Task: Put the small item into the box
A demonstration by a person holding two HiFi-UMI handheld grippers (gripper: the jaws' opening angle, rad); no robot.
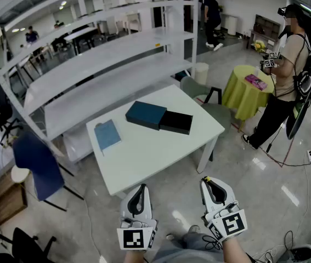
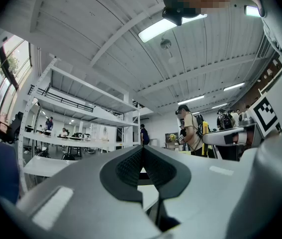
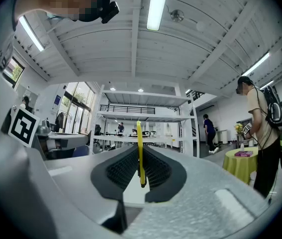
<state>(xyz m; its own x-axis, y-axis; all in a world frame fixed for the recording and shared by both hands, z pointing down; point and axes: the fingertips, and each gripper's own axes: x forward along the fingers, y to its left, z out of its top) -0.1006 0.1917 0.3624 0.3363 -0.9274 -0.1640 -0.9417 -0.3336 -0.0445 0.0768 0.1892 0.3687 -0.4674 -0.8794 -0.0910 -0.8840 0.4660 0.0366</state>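
On the white table (image 1: pixel 154 149) lies a dark blue box (image 1: pixel 146 114) with a black part (image 1: pixel 176 121) sticking out of its right end. Both grippers are held low, in front of the table's near edge and well short of the box. My right gripper (image 1: pixel 205 179) is shut on a thin yellow item (image 3: pixel 139 133), which stands upright between the pads in the right gripper view and pokes out above the jaws (image 3: pixel 140 156). My left gripper (image 1: pixel 142 186) is shut with nothing between its pads (image 2: pixel 131 166). The inside of the box is hidden from here.
A light blue booklet (image 1: pixel 107 134) lies on the table's left part. White shelving (image 1: pixel 106 64) stands behind the table, a blue chair (image 1: pixel 37 166) to its left, a green chair (image 1: pixel 199 89) behind right. A person (image 1: pixel 287 81) stands by a yellow-green round table (image 1: pixel 248 95).
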